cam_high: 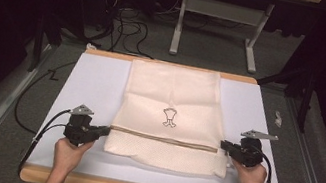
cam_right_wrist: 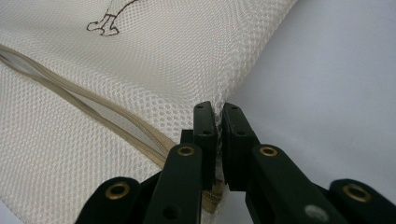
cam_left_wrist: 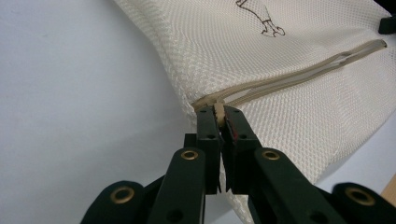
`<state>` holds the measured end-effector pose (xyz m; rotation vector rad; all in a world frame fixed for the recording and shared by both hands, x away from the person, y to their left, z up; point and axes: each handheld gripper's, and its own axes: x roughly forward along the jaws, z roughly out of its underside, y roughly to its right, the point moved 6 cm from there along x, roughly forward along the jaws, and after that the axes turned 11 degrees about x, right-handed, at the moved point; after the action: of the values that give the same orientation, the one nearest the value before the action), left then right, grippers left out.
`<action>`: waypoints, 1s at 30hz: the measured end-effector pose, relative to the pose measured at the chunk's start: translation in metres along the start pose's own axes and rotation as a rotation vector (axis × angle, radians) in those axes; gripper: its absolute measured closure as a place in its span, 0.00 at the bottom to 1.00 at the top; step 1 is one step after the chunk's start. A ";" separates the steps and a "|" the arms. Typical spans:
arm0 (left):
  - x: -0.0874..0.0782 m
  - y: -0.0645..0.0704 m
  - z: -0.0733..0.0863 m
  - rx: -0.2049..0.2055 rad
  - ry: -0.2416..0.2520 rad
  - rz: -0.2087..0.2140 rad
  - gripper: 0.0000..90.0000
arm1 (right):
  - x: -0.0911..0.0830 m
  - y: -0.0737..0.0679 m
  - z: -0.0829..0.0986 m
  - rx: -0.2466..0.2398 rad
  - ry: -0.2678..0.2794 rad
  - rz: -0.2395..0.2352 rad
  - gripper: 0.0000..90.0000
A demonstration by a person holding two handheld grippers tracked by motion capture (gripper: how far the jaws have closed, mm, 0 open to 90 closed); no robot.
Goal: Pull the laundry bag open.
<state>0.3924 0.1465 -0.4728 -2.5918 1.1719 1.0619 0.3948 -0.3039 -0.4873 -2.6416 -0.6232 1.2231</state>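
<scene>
We see a cream mesh bag (cam_high: 166, 117) flat on the white desk (cam_high: 91, 84); left tongs (cam_left_wrist: 219, 114) and right tongs (cam_right_wrist: 217, 112) pinch its side edges.

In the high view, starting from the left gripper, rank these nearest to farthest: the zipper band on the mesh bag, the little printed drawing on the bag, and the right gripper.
From the left gripper:
1. Zipper band, its near end right at the fingers, on the mesh bag.
2. Printed drawing, mid-bag, up and to the right.
3. Right gripper, at the bag's opposite edge.
</scene>
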 end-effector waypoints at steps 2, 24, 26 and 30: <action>0.001 0.000 0.002 0.001 -0.007 0.002 0.96 | 0.000 0.001 0.001 -0.005 0.002 -0.003 0.96; 0.008 -0.002 0.012 -0.006 -0.052 -0.011 0.94 | 0.008 0.001 0.011 0.012 -0.024 0.011 0.92; 0.009 -0.001 0.013 -0.004 -0.055 -0.012 0.94 | 0.009 0.001 0.011 0.010 -0.020 0.015 0.90; 0.011 -0.001 0.013 -0.004 -0.052 -0.006 0.90 | 0.008 0.000 0.011 0.005 -0.021 0.027 0.82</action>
<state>0.3909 0.1446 -0.4894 -2.5525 1.1513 1.1247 0.3914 -0.3009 -0.5001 -2.6446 -0.5886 1.2603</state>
